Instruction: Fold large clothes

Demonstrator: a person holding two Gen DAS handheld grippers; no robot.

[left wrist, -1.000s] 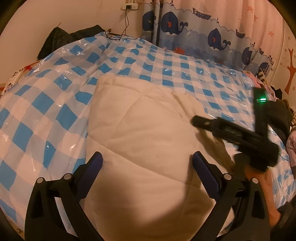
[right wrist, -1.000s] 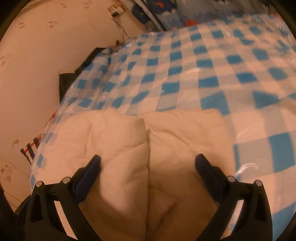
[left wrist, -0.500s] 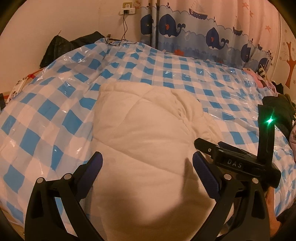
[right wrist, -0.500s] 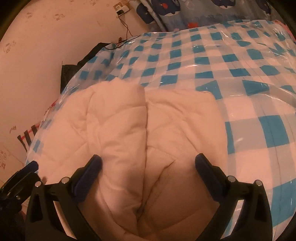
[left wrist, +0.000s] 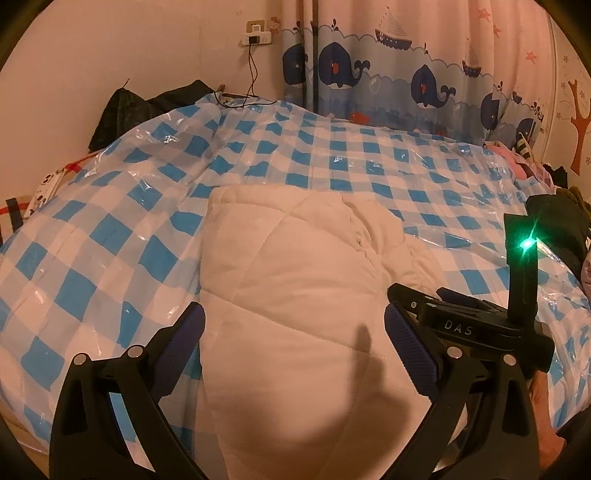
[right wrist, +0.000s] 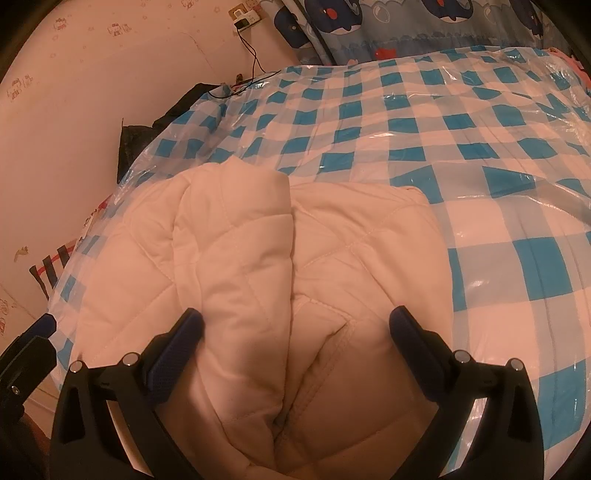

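Presently both tools are idle. At the bottom of the left wrist view, the left gripper (left wrist: 293, 328) stands with its jaws spread wide and nothing between them, above the near end of the white quilted garment (left wrist: 295, 295). At the bottom of the right wrist view, the right gripper (right wrist: 295, 332) is likewise spread and empty; its body, with a green indicator light, also shows at the right edge of the left view.

The garment occupies the lower centre of both views, lying on a bed under a blue-and-white checked plastic sheet (left wrist: 110, 236). Its two side panels are turned inward and meet along a central seam (right wrist: 291, 258), the left panel puffed up and slightly overlapping. The form reads as a long, padded rectangle.

Assessment: the lengthwise folds appear done; a crosswise fold likely remains. To do it well, each tool should take one near corner through all layers, lift evenly, carry the edge to the far hem at frame centre, and lower squarely. Uneven lift risks the puffed panel springing open, and the slick plastic may let the bundle slide.

Beyond, in the upper frame, hang a whale-print curtain (left wrist: 424, 74) and a wall socket (left wrist: 256, 35).
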